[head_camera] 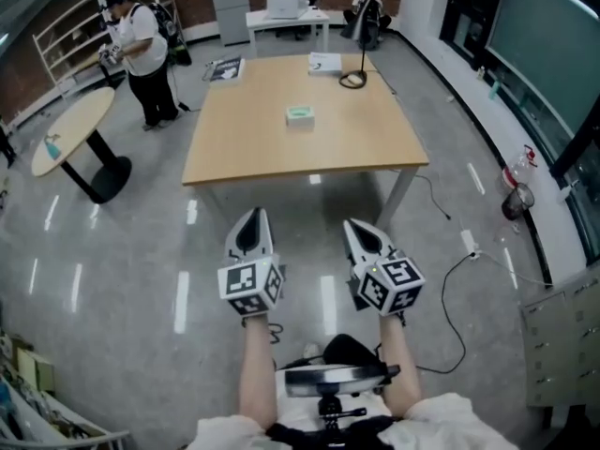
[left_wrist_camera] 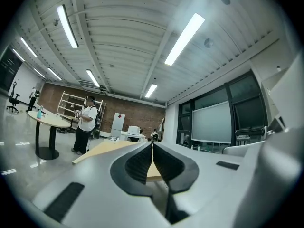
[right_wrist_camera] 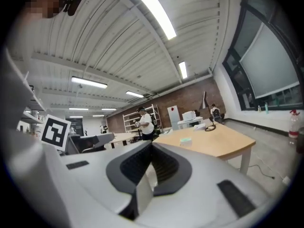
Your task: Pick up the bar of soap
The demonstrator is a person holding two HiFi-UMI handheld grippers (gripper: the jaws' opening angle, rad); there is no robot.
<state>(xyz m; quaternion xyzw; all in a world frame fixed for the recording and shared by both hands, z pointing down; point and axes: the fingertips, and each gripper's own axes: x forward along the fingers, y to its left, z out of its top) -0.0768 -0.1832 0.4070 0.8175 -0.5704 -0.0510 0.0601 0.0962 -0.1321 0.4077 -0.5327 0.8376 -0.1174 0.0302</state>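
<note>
A small pale green bar of soap (head_camera: 300, 114) lies near the middle of the wooden table (head_camera: 234, 148), also seen far off in the right gripper view as the soap (right_wrist_camera: 185, 140). My left gripper (head_camera: 251, 223) and right gripper (head_camera: 361, 231) hang side by side over the floor, well short of the table's near edge. Both are shut with nothing between the jaws. In the left gripper view the left gripper (left_wrist_camera: 152, 145) points at the table (left_wrist_camera: 107, 147); the right gripper (right_wrist_camera: 151, 143) points the same way.
A desk lamp (head_camera: 356, 73), a white box (head_camera: 324, 63) and a dark booklet (head_camera: 224, 68) sit at the table's far side. A person (head_camera: 141, 50) stands at the back left by a round table (head_camera: 70, 129). Cables (head_camera: 450, 279) trail on the floor to the right.
</note>
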